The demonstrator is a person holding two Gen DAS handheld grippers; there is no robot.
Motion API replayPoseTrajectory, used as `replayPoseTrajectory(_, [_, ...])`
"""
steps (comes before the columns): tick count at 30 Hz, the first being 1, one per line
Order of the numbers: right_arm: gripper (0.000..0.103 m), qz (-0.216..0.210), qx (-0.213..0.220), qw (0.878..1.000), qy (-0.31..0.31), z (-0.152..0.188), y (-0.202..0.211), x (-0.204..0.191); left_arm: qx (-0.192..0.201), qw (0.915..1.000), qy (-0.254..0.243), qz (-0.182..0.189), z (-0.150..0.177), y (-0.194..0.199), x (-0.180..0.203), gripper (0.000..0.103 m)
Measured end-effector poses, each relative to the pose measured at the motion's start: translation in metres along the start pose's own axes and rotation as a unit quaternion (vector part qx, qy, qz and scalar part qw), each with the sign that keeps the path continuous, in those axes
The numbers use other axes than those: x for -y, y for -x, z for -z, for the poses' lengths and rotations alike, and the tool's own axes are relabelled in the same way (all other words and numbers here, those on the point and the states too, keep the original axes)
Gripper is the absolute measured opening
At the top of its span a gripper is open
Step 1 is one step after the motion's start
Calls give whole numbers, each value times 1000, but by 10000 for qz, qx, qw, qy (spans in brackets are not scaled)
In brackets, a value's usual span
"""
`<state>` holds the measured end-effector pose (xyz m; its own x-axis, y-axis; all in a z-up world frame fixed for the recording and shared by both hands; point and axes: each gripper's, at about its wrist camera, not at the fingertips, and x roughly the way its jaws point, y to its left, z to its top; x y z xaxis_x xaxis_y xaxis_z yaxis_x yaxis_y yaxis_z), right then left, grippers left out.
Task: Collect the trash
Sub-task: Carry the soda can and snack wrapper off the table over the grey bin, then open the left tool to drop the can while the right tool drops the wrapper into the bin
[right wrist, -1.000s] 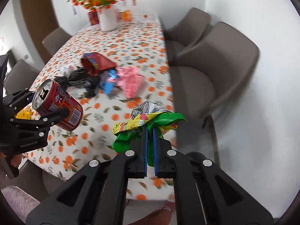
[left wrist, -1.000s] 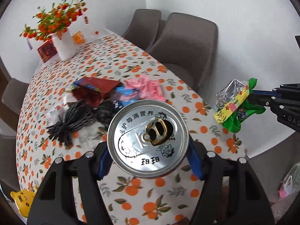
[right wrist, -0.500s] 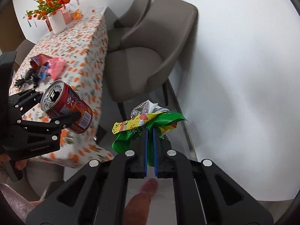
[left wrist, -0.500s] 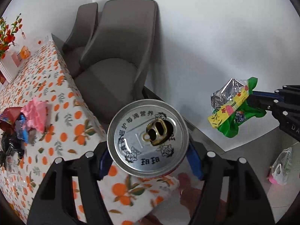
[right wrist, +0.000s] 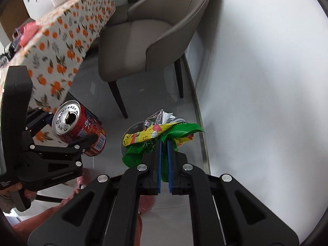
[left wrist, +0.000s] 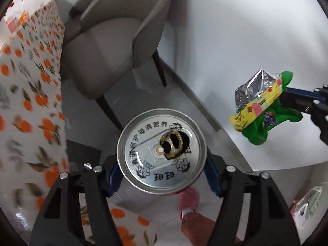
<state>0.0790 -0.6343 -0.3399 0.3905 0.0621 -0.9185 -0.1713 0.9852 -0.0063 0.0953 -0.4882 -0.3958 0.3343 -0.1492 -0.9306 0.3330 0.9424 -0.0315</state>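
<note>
Above the grey floor (right wrist: pixel 155 88), beside the chair (right wrist: pixel 143 34), we hold both pieces of trash in the air. Our left gripper (left wrist: pixel 162 176) is clamped on the red can (left wrist: pixel 162 151), its blue pads pressed to the can's sides; the opened top faces the left camera, and the can lies tilted in the right view. Our right gripper (right wrist: pixel 164 143) has its fingers nearly together, pinching the crumpled green and yellow wrapper (right wrist: pixel 162 131) with its silver lining upward. Can and wrapper are apart, the can to the left. The table (right wrist: pixel 61 30) with its orange-print cloth stands behind, left of the chair.
</note>
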Motion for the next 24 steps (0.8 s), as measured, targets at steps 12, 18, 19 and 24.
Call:
replayPoseTrajectory(12, [4, 32, -190, 9998, -6, 24, -85, 28, -235, 9995, -146, -124, 6, -144, 4, 67])
replayPoseTrajectory(18, [4, 56, -252, 9997, -24, 31, -92, 35, -345, 9991, -176, -142, 8, -143, 11, 68])
replayPoseTrajectory(19, [4, 48, -265, 9996, -15, 32, -93, 34, -362, 9991, -179, -148, 7, -143, 11, 68])
replayPoseTrajectory(24, [4, 7, -297, 9996, 25, 23, -103, 26, -301, 9992, -239, -149, 8, -136, 11, 72])
